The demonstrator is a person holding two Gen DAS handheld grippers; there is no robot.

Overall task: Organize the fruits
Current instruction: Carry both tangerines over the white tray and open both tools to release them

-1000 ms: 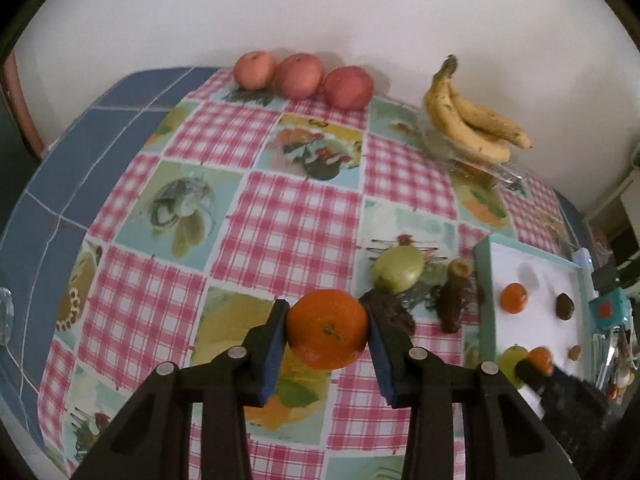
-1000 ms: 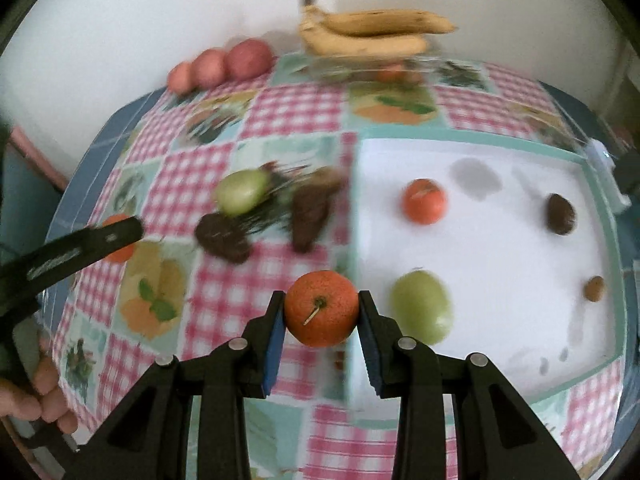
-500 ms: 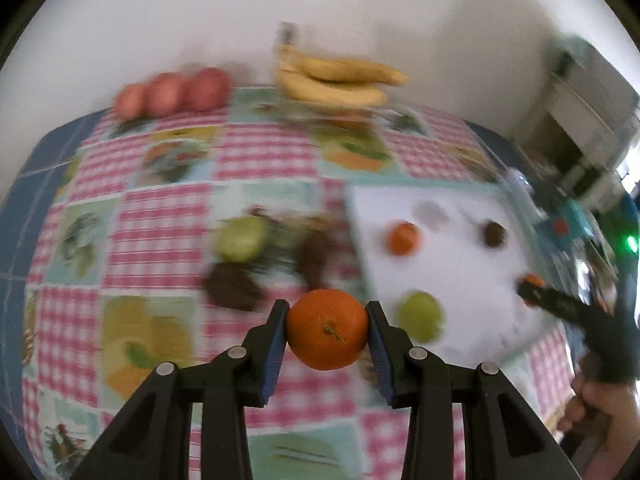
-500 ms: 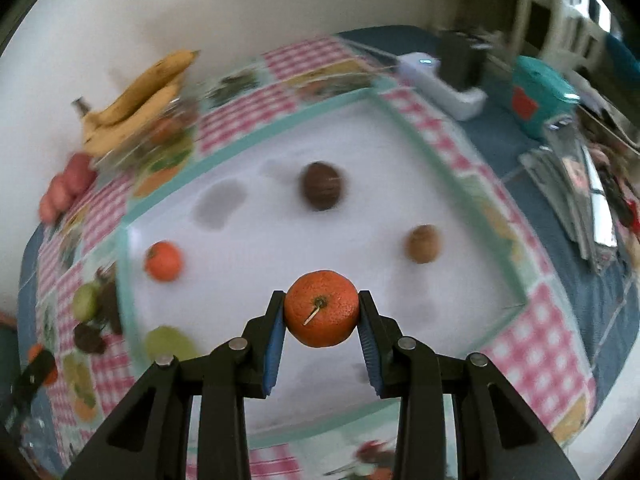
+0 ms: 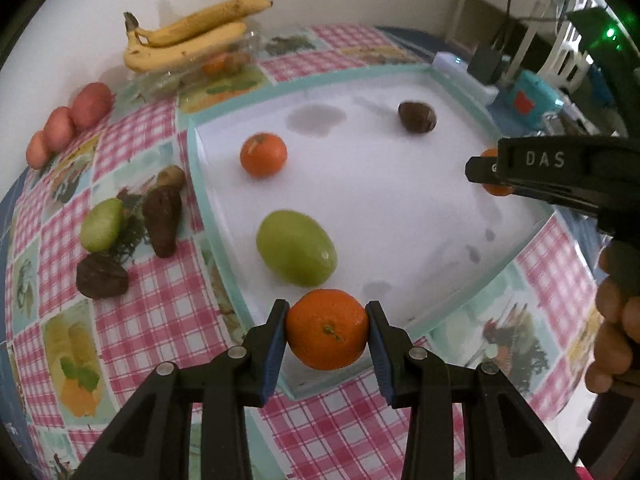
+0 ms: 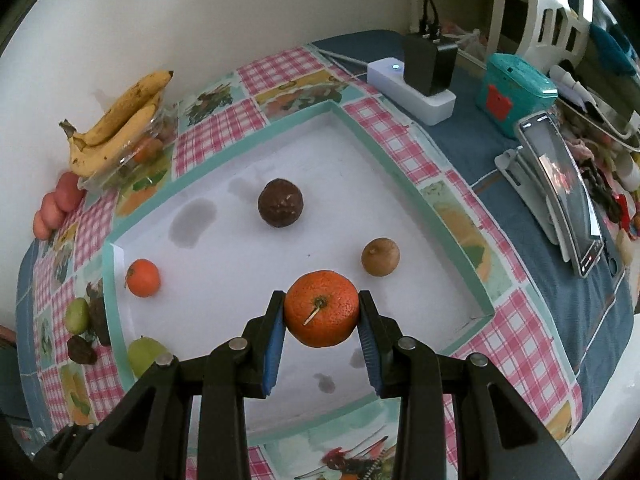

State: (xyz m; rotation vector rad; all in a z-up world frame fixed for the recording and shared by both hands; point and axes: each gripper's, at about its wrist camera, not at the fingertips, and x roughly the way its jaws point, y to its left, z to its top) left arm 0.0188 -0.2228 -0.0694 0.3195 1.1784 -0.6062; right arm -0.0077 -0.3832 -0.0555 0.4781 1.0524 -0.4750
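Note:
My left gripper point(image 5: 327, 334) is shut on an orange point(image 5: 327, 334) above the near edge of the white tray point(image 5: 400, 208) with its teal rim. My right gripper point(image 6: 321, 314) is shut on another orange point(image 6: 321, 314) over the tray point(image 6: 224, 280), near its right side. In the left wrist view the right gripper's black finger and its orange point(image 5: 494, 170) show at the tray's right edge. On the tray lie a small orange point(image 5: 263, 155), a green fruit point(image 5: 295, 253), a dark round fruit point(image 6: 280, 202) and a brown fruit point(image 6: 380, 257).
On the checked tablecloth left of the tray lie a green fruit point(image 5: 102, 225) and dark brown fruits point(image 5: 162, 220). Bananas point(image 5: 188, 40) and red apples point(image 5: 70, 122) sit by the wall. A power strip point(image 6: 412, 84), teal box point(image 6: 516, 94) and phone point(image 6: 560, 188) stand right.
Both grippers swung right with their oranges, from over the tablecloth to over the tray. The left one now hangs at the tray's near edge; the right one has kept still lately.

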